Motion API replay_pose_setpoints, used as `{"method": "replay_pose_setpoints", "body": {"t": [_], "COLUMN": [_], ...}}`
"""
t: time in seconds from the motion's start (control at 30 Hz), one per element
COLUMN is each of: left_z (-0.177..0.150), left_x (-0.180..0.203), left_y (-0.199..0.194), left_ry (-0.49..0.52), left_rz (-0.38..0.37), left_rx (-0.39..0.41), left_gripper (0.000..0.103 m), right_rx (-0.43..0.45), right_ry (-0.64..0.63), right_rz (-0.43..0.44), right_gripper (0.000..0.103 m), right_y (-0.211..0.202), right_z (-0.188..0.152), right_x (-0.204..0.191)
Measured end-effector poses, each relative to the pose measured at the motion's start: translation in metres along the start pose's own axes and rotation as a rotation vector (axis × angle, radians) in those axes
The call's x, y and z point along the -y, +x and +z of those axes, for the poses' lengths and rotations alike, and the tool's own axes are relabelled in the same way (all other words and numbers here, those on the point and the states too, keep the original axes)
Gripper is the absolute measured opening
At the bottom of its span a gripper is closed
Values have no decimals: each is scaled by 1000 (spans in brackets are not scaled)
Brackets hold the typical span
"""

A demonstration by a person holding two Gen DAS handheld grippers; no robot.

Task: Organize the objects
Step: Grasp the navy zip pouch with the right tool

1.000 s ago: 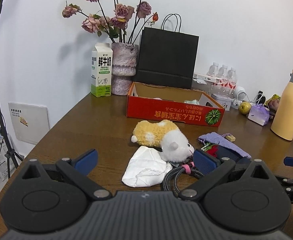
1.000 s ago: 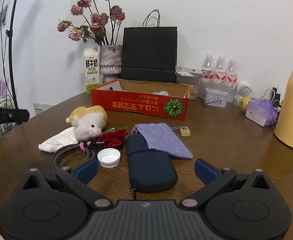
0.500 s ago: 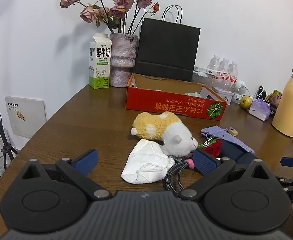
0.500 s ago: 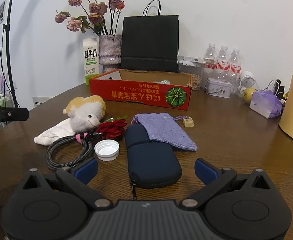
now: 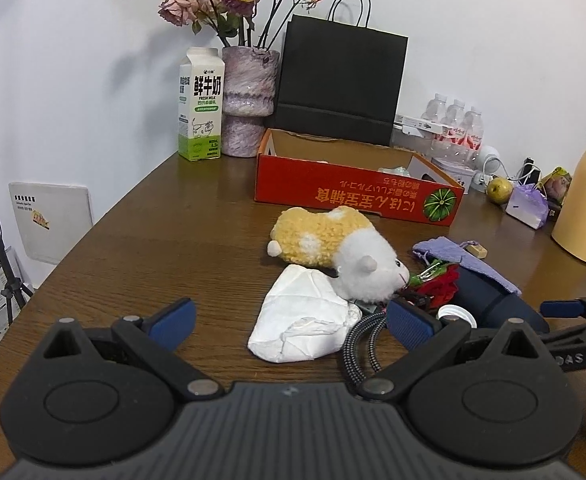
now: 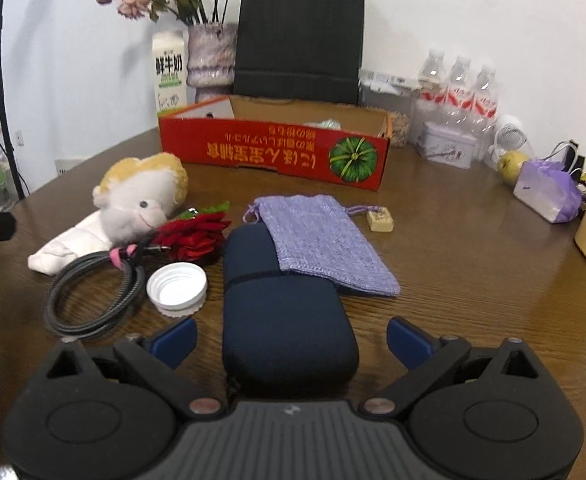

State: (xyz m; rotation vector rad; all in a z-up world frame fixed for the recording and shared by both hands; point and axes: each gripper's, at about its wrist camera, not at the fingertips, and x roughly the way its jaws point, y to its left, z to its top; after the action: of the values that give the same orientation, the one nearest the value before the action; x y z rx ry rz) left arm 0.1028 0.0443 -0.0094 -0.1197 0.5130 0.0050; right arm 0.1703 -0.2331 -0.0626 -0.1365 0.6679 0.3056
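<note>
- Right wrist view: right gripper (image 6: 289,338) with jaws spread wide, just now closing a little, either side of the navy zip case (image 6: 283,312), pads not touching it.
- Lilac knitted pouch (image 6: 321,238) overlapping the case's far end; white bottle cap (image 6: 177,288) just left.
- Left gripper (image 5: 289,320) released, above crumpled white paper (image 5: 303,316) beside plush hamster (image 5: 333,250).

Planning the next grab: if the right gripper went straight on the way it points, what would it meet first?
Most likely the dark blue zippered pouch, lying between the open fingers of the right gripper, which have just been closing slightly. The lilac knitted bag overlaps its far end.
</note>
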Motion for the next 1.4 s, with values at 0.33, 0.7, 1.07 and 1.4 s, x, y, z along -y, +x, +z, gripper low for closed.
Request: {"method": "replay_pose_setpoints", "body": {"t": [0.33,0.7,1.07,1.4], "left_z": [1,0,1,7], "left_x": [-5,-8,-15,-9], "left_y": [5,9,21,68], "left_ry": [-15,-29,-38,-15], "left_rz": [13,22,46,71], "left_rx": [-11,-18,-49,-172], "left_gripper": [103,103,103,103], "right_rx": [-17,85,245,281], "right_ry": [15,7,22,41], "right_rz": [48,49,42,16], "right_gripper": [80,64,63,63], "right_y": [35,18,-20,-27], "right_z": [19,11,-2,-6], "right_x": [1,-3,-6,-5]}}
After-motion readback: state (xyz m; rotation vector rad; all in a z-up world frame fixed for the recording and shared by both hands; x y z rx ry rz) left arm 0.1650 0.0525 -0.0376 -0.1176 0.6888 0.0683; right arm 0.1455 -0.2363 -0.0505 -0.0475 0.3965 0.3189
